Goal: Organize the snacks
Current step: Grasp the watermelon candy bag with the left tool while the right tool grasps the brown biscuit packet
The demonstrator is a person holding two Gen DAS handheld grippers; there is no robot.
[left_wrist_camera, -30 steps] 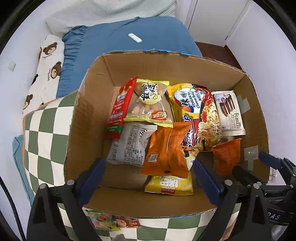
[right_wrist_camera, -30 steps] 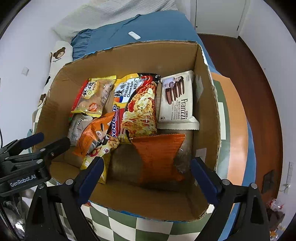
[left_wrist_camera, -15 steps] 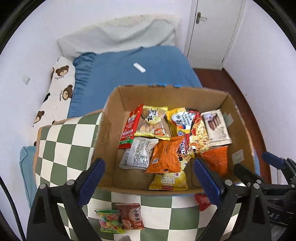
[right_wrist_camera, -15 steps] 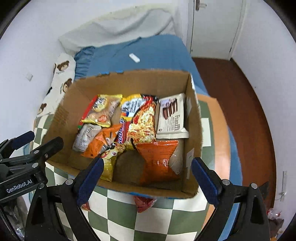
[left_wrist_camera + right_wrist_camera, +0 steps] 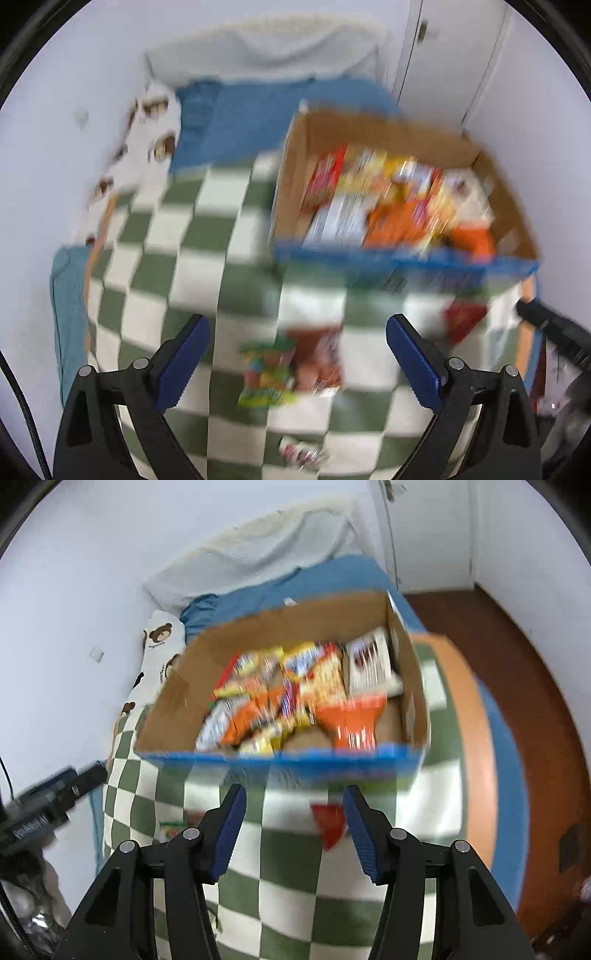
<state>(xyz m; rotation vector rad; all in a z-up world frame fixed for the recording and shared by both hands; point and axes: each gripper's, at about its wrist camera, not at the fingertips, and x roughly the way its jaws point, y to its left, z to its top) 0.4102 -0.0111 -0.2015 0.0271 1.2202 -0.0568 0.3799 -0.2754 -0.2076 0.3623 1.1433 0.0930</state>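
Both grippers are hanging over a green-and-white checkered blanket (image 5: 192,266) on a bed, pointed steeply down, and both views are pretty smeared with blur.

Left gripper (image 5: 297,363) has its blue pads spread wide with nothing gripped. Sitting on the blanket between them, but not touched, are 2 loose snack packs: a green and yellow one (image 5: 264,373) and a reddish-brown one (image 5: 319,358) right beside it at its 3 o'clock. A smaller pinkish pack (image 5: 301,452) lies lower down, around 6 o'clock from those 2.

Right gripper (image 5: 293,834) has its jaws closing, pads clearly narrower than the left's, and nothing is pinched in them. A red pack (image 5: 328,823) lies on the blanket just under the gap, closer to the right-hand pad; can't tell if it touches.

The cardboard box (image 5: 177,701) with the blue outer face sits at about 12 o'clock from the right gripper and about 1 o'clock from the left one. It's stuffed with snacks (image 5: 295,694), orange, yellow, red and white wrappers all overlapping, too blurry to read.

Past the box there's blue bedding (image 5: 251,114), a bear-print pillow (image 5: 162,653) at about 10 o'clock along the wall, and a wooden floor (image 5: 517,672) off at 2 o'clock in the right view.
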